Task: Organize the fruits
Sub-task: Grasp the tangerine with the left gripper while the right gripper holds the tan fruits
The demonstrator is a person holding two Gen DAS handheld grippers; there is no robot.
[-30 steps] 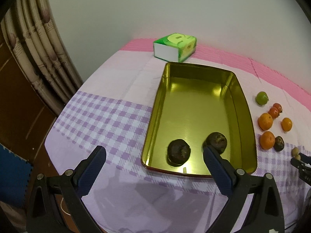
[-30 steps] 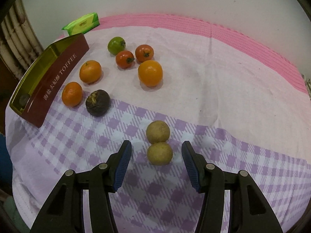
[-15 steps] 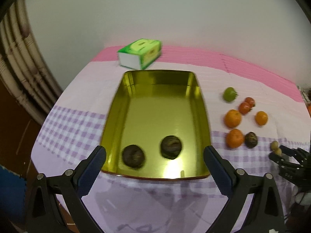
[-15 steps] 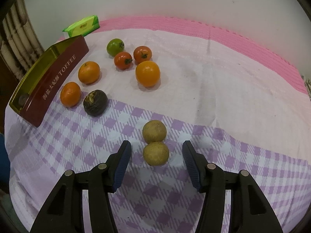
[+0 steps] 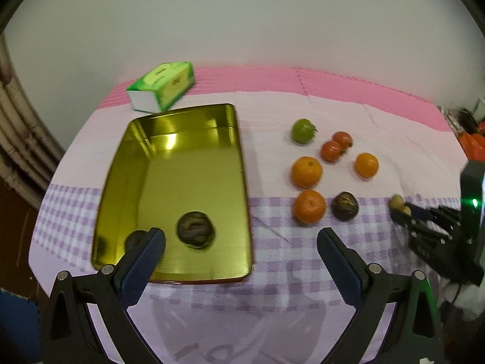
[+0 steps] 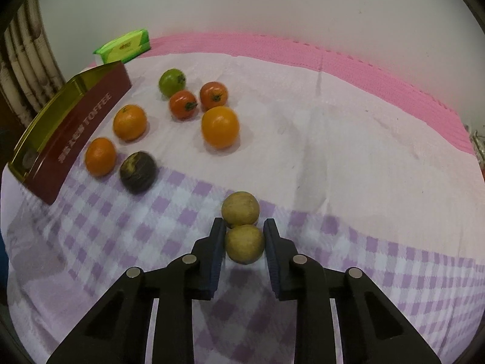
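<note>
Right gripper point(image 6: 245, 235) has just been closing and now clamps the near tan fruit point(image 6: 244, 243) between both pads. Second tan fruit point(image 6: 240, 208) sits just past the fingertips, touching the held one. Dark fruit point(image 6: 138, 172) and oranges lie farther ahead-left, beside the gold tin point(image 6: 60, 121). Left gripper point(image 5: 241, 244) is spread wide, holding nothing; one dark fruit in the tin point(image 5: 195, 233) sits between its fingers, near the left fingertip point(image 5: 148, 250).

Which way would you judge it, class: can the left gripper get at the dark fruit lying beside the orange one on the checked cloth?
Probably yes. The left gripper is open and empty, and bare checked cloth lies between it and the dark fruit; the near orange fruit sits close beside it.
</note>
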